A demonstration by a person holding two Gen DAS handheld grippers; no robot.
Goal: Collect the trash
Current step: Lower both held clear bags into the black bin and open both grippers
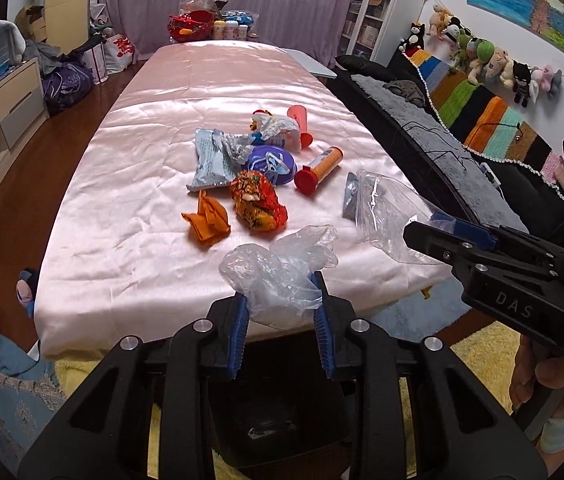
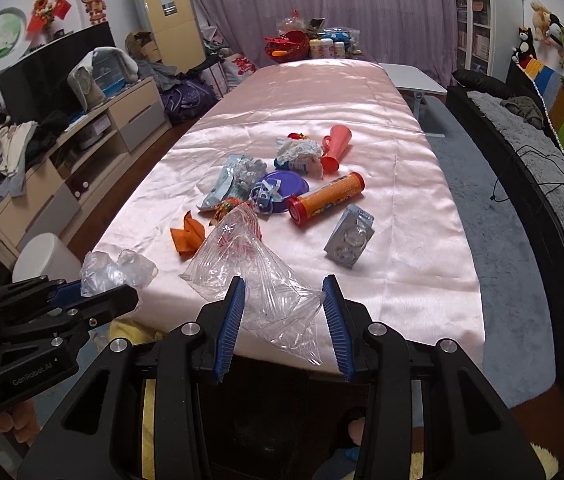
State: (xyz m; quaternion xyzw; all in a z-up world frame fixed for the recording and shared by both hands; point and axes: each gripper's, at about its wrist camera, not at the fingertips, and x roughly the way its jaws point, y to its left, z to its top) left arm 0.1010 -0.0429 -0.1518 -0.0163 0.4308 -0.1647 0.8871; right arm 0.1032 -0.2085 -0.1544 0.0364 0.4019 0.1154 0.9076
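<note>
Clear plastic is filling both grippers: my left gripper (image 1: 282, 308) is clenching a crumpled film (image 1: 277, 276), and my right gripper (image 2: 284, 320) is pinching a stiffer clear bag (image 2: 257, 280), both held over the near edge of the table (image 1: 141, 208).

I am judging the job as barely begun. Two pieces are in hand, but neither is binned yet, and the rest of the pile is lying mid-table: an orange scrap (image 1: 206, 222), a red-orange wrapper (image 1: 257, 204), a grey pouch (image 1: 211, 160), a purple lid (image 1: 271, 162) with a mask on it, an orange tube (image 1: 319, 169), a blister pack (image 2: 349, 237), a pink cup (image 2: 334, 148) and some crumpled wrappers (image 2: 298, 150) behind.

A dark bin (image 1: 273, 432) seems to be sitting below the left gripper, though the fingers are hiding most of it, so I am not sure.

Nothing is blocking either gripper. The two grippers are hanging close together, so I am minding a bump between them, and the slick satin cover could be letting light pieces slide. A sofa (image 1: 462, 152) is running along the right side, a cabinet (image 2: 81, 152) along the left.
</note>
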